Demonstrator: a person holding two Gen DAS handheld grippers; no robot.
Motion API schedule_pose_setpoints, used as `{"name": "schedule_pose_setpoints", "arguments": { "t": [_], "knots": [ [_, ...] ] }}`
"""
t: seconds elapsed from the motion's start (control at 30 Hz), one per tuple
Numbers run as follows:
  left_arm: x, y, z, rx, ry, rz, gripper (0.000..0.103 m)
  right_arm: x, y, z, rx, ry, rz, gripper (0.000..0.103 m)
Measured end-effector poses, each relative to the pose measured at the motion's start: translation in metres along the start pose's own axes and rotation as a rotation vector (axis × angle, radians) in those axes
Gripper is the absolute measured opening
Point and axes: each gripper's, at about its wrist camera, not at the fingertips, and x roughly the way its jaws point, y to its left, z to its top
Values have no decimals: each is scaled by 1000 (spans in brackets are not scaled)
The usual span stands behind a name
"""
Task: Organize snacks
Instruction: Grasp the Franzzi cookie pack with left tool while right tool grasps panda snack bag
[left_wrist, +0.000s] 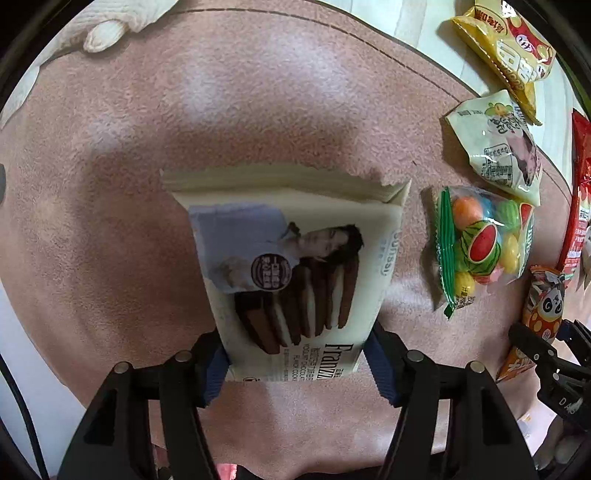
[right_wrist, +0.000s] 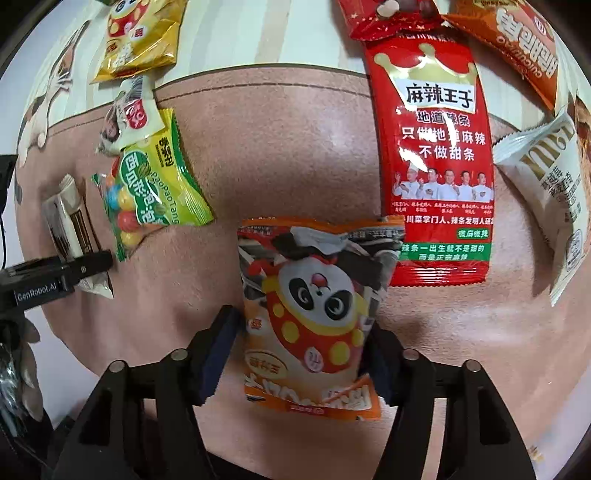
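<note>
My left gripper (left_wrist: 297, 369) is shut on a cream Franzzi cookie pack (left_wrist: 295, 266), blue pads pressing its two sides, just above the pink mat (left_wrist: 258, 92). My right gripper (right_wrist: 306, 354) is shut on an orange panda snack pack (right_wrist: 310, 302), which it holds by the lower half, pointing steeply down at the mat. The panda pack (left_wrist: 546, 306) also shows at the right edge of the left wrist view. In the right wrist view the cookie pack (right_wrist: 66, 218) sits far left in the other gripper.
A watermelon gum bag (left_wrist: 480, 243) lies right of the cookie pack, with a cream bag (left_wrist: 506, 147) and a yellow bag (left_wrist: 506, 48) beyond it. A long red spicy-strip pack (right_wrist: 439, 166), an orange pack (right_wrist: 517, 44) and a white pack (right_wrist: 546, 184) lie right of the panda pack.
</note>
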Motion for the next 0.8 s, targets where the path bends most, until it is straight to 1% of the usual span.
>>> {"name": "schedule_pose_setpoints", "arguments": {
  "t": [0.1, 0.13, 0.17, 0.2, 0.27, 0.33, 0.37, 0.47, 0.53, 0.57, 0.63, 0.67, 0.7, 0.77, 0.8],
  "knots": [
    [1, 2, 4, -9, 0, -3, 62, -3, 1, 9, -11, 0, -8, 73],
    [2, 5, 14, -13, 0, -4, 62, -1, 3, 8, -18, -2, -12, 73],
    [-3, 11, 20, -18, -2, -4, 62, 1, 6, 8, -24, -4, -15, 73],
    [-13, 21, 18, -20, -10, -5, 62, 4, 10, 9, -28, -6, -16, 73],
    [-22, 16, 10, -11, -48, 16, 62, 6, 12, 10, -31, -7, -12, 73],
    [-26, 11, 12, 6, -77, 40, 62, 9, 14, 8, -37, 2, -10, 74],
    [-28, 9, 10, 8, -82, 42, 62, 5, 7, 6, -37, 3, -9, 74],
    [-26, 8, 17, -1, -97, 44, 62, -3, -1, 6, -33, 7, -6, 76],
    [-26, 8, 21, -7, -99, 45, 62, 1, -2, 8, -26, 2, -8, 76],
    [-26, 5, 31, -8, -105, 47, 62, 3, -2, 9, -25, -1, -9, 76],
    [-29, 4, 32, -7, -123, 49, 61, 7, -6, 11, -7, -13, -2, 76],
    [-31, 3, 33, -6, -134, 55, 59, 9, -6, 12, -3, -18, -2, 74],
    [-37, 1, 32, -3, -140, 58, 57, 10, -7, 13, 2, -23, -8, 68],
    [-42, -2, 34, 2, -145, 56, 57, 9, -10, 13, 8, -32, -27, 63],
    [-49, -7, 30, 1, -148, 55, 57, 8, -11, 13, 10, -35, -27, 60]
  ]
}}
